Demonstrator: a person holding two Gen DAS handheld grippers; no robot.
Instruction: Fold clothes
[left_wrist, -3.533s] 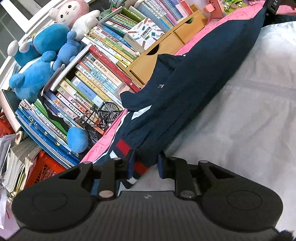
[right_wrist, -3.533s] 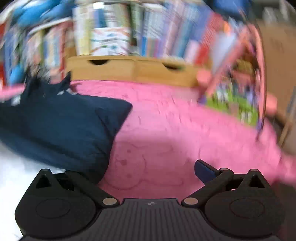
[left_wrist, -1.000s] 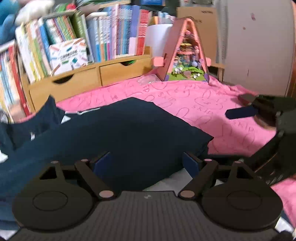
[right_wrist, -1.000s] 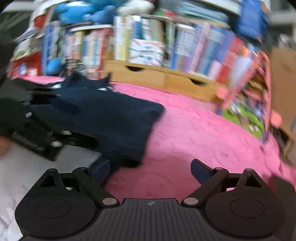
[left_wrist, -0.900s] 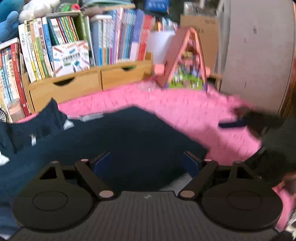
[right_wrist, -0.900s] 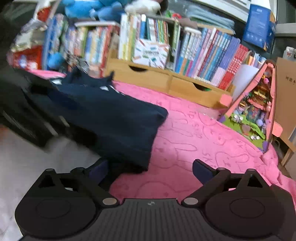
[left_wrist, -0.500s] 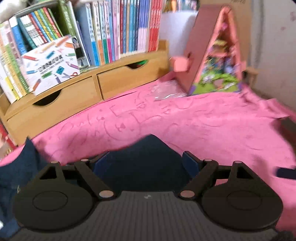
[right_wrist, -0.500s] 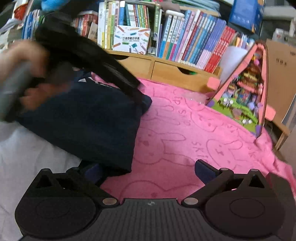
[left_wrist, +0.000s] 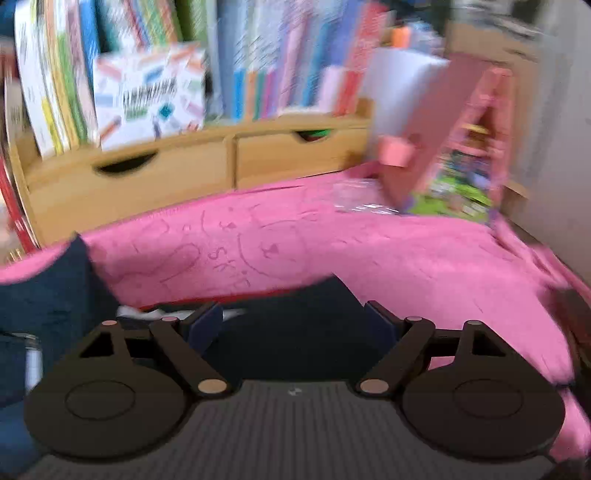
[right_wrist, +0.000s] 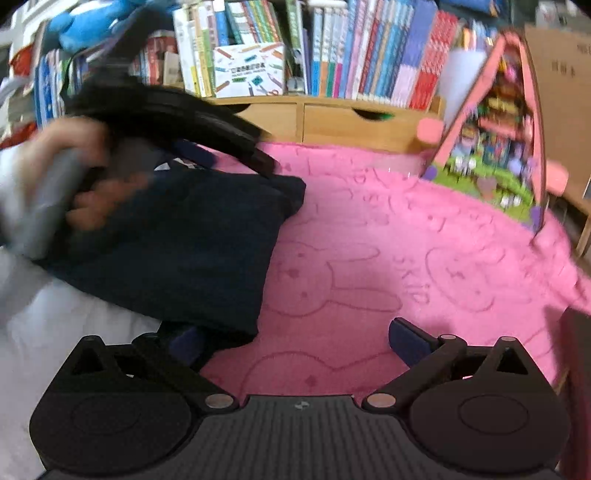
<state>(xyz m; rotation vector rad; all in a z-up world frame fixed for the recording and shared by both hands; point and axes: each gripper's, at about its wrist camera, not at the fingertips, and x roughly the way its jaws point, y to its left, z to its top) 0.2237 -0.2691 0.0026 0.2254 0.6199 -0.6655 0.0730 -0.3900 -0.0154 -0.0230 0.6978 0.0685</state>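
**Dark blue top lies on the pink blanket, both tongs open**

The left tongs (left_wrist: 293, 325) are open wide. They hold nothing. Right under them, at 6 o'clock in the left view, lies the navy garment (left_wrist: 303, 332). Its edge pokes up between the two fingers. You cannot tell if the fingers touch the cloth.

The right tongs (right_wrist: 295, 339) are open wide too, and they hold nothing. In the right view the garment spreads from 9 o'clock toward the middle. One corner of it lies just by the left finger (right_wrist: 186, 343) of these tongs. The right finger hangs over the pink blanket (right_wrist: 406, 258), which has bunny shapes pressed into it.

A hand (right_wrist: 74, 177) holds the other tool at 10 o'clock in the right view, above the far end of the garment. It is blurry.

A white cloth (right_wrist: 55, 332) lies under the garment at 8 o'clock.

At 12 o'clock stand books (right_wrist: 332, 48) over wooden drawers (right_wrist: 332, 118). A pink toy house (right_wrist: 495, 129) stands at 2 o'clock.
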